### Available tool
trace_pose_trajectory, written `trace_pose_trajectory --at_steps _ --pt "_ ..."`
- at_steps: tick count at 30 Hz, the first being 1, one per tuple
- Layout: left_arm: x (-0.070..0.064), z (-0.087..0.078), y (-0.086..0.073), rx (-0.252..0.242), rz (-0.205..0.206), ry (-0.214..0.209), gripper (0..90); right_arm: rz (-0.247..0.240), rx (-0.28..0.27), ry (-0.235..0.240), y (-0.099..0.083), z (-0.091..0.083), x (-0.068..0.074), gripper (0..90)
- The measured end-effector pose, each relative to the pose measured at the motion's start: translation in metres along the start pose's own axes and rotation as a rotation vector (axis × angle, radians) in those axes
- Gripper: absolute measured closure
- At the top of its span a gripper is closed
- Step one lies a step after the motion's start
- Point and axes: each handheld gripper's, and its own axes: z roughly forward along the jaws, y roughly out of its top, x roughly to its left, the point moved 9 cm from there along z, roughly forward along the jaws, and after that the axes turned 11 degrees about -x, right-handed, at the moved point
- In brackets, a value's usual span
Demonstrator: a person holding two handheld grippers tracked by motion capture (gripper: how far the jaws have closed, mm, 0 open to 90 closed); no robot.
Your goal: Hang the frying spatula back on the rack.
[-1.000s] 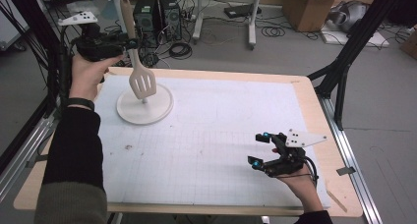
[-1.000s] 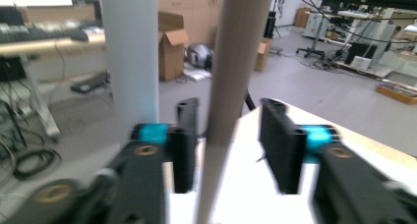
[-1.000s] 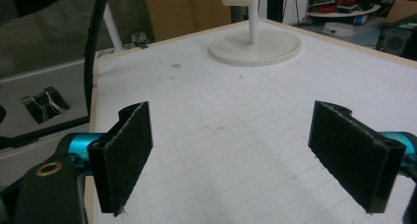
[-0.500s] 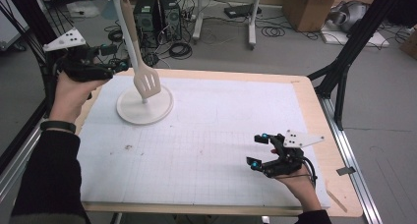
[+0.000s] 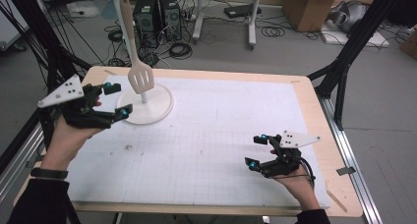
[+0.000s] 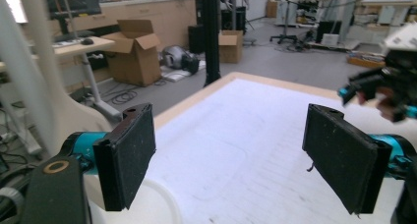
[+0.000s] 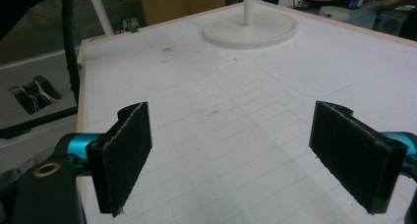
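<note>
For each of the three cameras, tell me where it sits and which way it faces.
High view: above the person's side, facing forward and down on the table; both forearms, the left tool and the right tool show.
Left gripper view: rides the left tool, looking across the mat; its open jaws show, the right tool beyond.
Right gripper view: rides the right tool, looking over the mat at the rack base; open jaws show.
Shared: the high and right gripper views both show the rack base.
</note>
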Motion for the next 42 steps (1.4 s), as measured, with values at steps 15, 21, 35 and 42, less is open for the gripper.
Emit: trace_pose_trajectory --at_steps 15,21,35,42 --pt "-0.056 -0.005 -0.059 -0.020 -0.064 -0.156 19.3 -0.029 0.047 -0.024 -0.014 -0.002 -0.001 14.5" --pt "-0.064 -0.006 -0.077 -0.004 -0.077 -0.167 19.3 -0.018 0.057 -0.029 -0.019 -0.005 -0.003 14.3" --pt "-0.071 -0.005 -0.114 0.031 -0.120 -0.176 19.3 -0.007 0.059 -0.044 -0.025 -0.008 -0.007 14.1" --pt "-0.070 -0.003 -0.124 0.045 -0.133 -0.171 19.2 -0.010 0.072 -0.040 -0.027 -0.008 -0.006 14.1"
